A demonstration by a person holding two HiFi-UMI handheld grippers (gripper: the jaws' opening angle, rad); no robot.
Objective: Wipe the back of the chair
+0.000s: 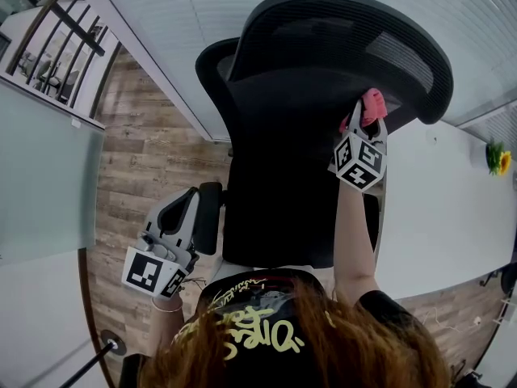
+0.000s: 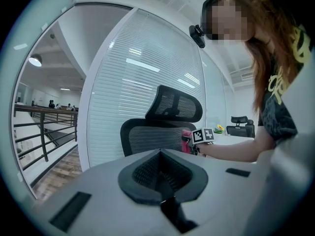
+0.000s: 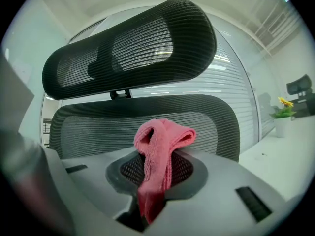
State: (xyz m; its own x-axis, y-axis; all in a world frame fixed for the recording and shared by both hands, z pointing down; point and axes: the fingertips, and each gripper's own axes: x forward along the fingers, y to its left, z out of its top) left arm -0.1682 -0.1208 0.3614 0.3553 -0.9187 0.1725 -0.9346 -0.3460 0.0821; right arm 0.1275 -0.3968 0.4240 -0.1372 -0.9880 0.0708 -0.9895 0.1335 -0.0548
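In the head view my hair and the back of the chair hide its seat and base. My right tongs pinch a pink cloth, its lower end lost between them, near the upright mesh back; touching or not, I can't tell. The headrest above runs crosswise. My left tongs sit pressed together, empty, beside the armrest. Wood floor, white blinds, white worktop on the right

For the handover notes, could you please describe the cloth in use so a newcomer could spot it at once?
Find the large black mesh office chair. At the right edge of its backrest, just below the headrest, the right gripper pinches a small folded pink terry cloth. It is the only pink, soft thing there, against black mesh and grey gripper.
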